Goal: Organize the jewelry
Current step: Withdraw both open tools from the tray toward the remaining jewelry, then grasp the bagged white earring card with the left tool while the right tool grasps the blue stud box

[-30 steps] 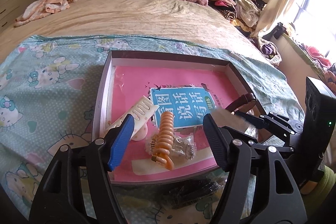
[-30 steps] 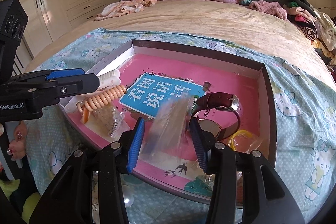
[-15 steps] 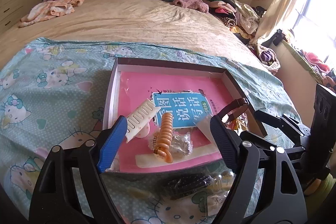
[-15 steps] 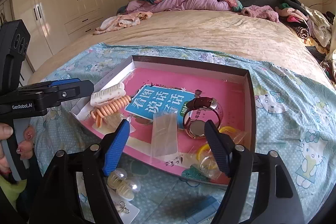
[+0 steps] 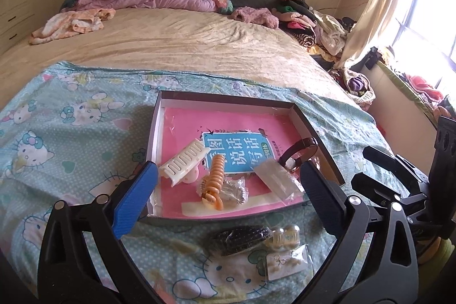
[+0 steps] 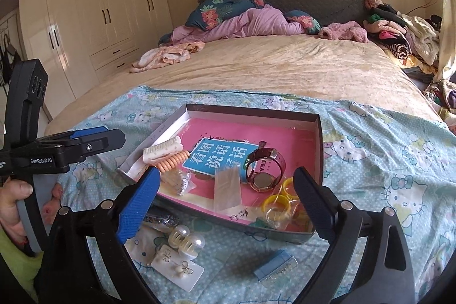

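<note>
Left gripper [image 5: 228, 191]: held above the near edge of the box; its jaws are opening, spread wide, with nothing pinched between the blue pads.
Right gripper [image 6: 225, 202]: held above the near right part of the box; its jaws are opening, spread wide, and nothing is gripped.
Box [image 6: 250, 111]: a shallow open tray laid on the cartoon-print sheet [image 6: 399, 150], lined in pink, with a blue printed card [image 6: 216, 155] on its floor.
Clear sachet [image 6: 228, 185]: laid flat in the box, free of both grippers, just beside the watch.
Watch [image 6: 263, 165]: dark red strap, seen resting on its side in the right half of the box.
Yellow rings [image 6: 278, 202]: bagged, in the near right corner of the box.
White hair clip [image 5: 185, 161]: placed at the left of the box, touching the orange coil tie [image 5: 215, 175].
Silver piece in plastic [image 5: 235, 187]: tucked just beside the coil tie.
Outside the box: a dark clip [image 5: 242, 240], a pearl claw clip [image 6: 185, 240], an earring card [image 6: 176, 271] and a small blue box [image 6: 275, 267] are left on the sheet near the front wall.
Person's hand [image 6: 14, 201]: seen wrapped round the left gripper's handle.
</note>
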`<state>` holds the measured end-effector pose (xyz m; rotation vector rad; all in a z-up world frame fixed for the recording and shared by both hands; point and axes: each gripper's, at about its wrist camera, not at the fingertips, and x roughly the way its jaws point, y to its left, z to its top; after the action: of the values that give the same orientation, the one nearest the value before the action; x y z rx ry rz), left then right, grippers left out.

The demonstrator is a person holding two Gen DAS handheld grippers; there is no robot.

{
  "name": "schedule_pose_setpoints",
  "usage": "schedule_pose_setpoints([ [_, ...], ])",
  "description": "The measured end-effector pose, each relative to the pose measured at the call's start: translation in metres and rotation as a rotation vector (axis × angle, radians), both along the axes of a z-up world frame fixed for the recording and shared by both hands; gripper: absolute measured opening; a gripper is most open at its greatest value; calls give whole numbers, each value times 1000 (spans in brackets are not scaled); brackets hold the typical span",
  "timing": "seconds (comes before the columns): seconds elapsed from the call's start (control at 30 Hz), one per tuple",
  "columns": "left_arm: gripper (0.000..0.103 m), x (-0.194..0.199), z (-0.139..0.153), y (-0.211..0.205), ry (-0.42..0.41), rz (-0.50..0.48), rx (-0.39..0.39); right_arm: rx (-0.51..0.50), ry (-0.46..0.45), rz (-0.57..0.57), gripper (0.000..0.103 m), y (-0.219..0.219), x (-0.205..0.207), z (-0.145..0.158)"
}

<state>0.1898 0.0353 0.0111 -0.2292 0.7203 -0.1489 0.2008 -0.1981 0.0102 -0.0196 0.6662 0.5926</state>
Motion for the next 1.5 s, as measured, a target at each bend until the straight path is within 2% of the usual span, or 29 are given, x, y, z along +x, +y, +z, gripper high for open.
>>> schedule_pose_setpoints([
  [0.43,93,-22,16,-4,-43,3,7,19,-40,-1,94,-9,-25,21],
  [0.77,93,-44,16,-7,-48,5,30,8,-38,4,94,-14,-45,24],
  [1.07,93,-61,6,-11,-24,-1,56,-12,-19,-9,94,-25,-60,20],
  [1.5,93,-74,-24,-33,55,-51,95,-34,49,-35,94,-44,-72,-4],
])
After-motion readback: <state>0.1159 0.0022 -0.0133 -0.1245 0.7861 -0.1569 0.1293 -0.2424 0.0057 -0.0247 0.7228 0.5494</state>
